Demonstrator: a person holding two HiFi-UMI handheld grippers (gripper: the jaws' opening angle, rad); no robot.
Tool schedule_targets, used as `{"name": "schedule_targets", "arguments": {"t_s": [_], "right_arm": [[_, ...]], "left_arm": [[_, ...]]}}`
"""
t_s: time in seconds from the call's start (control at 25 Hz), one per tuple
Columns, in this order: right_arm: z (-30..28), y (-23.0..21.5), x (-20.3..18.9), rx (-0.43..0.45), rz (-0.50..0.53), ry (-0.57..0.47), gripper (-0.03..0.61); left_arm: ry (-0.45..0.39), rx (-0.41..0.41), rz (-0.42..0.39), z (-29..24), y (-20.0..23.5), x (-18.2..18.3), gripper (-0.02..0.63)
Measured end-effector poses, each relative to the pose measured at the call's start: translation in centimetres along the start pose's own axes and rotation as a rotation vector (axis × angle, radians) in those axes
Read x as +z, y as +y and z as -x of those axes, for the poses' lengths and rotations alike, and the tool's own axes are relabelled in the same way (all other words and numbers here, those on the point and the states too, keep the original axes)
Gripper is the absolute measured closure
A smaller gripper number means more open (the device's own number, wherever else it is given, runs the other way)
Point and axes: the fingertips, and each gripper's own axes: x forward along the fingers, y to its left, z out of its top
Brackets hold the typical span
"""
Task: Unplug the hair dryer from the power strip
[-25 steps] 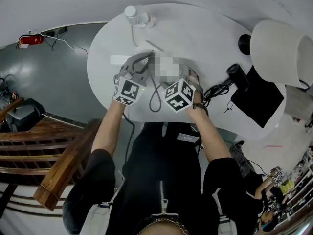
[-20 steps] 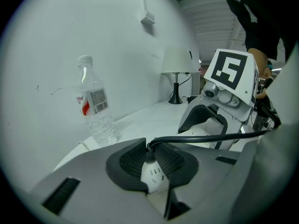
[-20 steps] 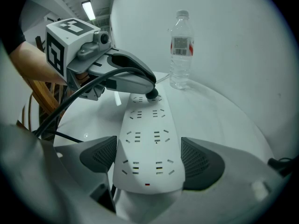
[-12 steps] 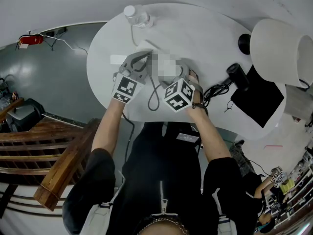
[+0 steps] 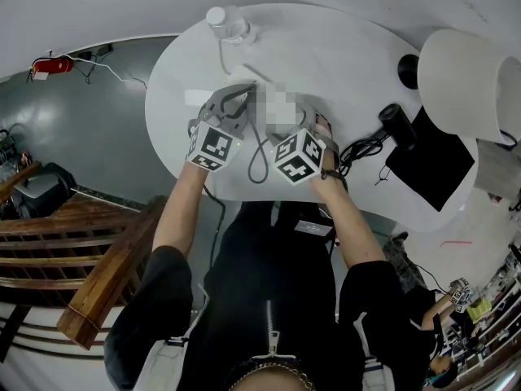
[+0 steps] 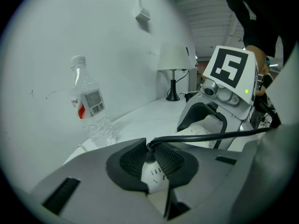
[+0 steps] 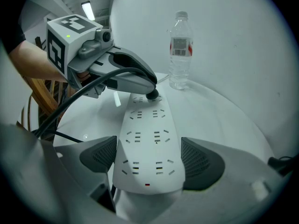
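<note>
Left gripper (image 6: 150, 154): we're pinching the plug (image 6: 150, 147), jaws just been closing on it, and it's sitting in the strip (image 7: 147, 139)'s far end. Right gripper (image 7: 148, 161): we're clamping the strip's near end. Dryer (image 5: 396, 126)'s lying well off right on the table (image 5: 326, 55).

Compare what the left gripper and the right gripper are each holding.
The left gripper pinches the small black plug, its jaws narrow and having just been closing. The right gripper clamps the wide white power strip, its jaws set wide. Both are shut on something.
</note>
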Motion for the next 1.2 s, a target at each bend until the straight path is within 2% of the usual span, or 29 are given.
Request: {"name": "schedule_targets", "arguments": {"t_s": [0.08, 0.2, 0.28, 0.36, 0.48, 0.56, 0.68, 0.84, 1.2], "right_arm": [[-0.01, 0.00, 0.00, 0.001, -0.001, -0.001, 0.158], [0.04, -0.01, -0.02, 0.002, -0.004, -0.003, 0.158], [0.07, -0.04, -0.02, 0.002, -0.005, -0.004, 0.158], [0.10, -0.03, 0.03, 0.001, -0.004, -0.005, 0.158], [0.12, -0.02, 0.12, 0.000, -0.003, -0.006, 0.158], [0.11, -0.03, 0.12, 0.000, -0.003, -0.006, 0.158], [0.09, -0.02, 0.09, -0.001, -0.002, -0.007, 0.158], [0.12, -0.02, 0.11, 0.000, -0.002, -0.008, 0.158], [0.10, -0.05, 0.08, -0.001, -0.003, -0.012, 0.158]], "left_arm": [[-0.011, -0.016, 0.040, -0.13, 0.06, 0.06, 0.555], [-0.044, -0.058, 0.173, -0.31, 0.54, 0.36, 0.555], [-0.053, -0.070, 0.218, -0.29, 0.83, 0.45, 0.555], [-0.046, -0.065, 0.197, -0.22, 0.79, 0.50, 0.555], [-0.013, -0.039, 0.090, -0.16, 0.46, 0.48, 0.555], [0.004, -0.022, 0.053, -0.15, 0.50, 0.43, 0.555], [0.005, -0.024, 0.056, -0.19, 0.39, 0.48, 0.557], [-0.011, -0.044, 0.110, -0.23, 0.30, 0.61, 0.558], [0.015, -0.015, 0.059, -0.16, 0.39, 0.40, 0.560]]}}
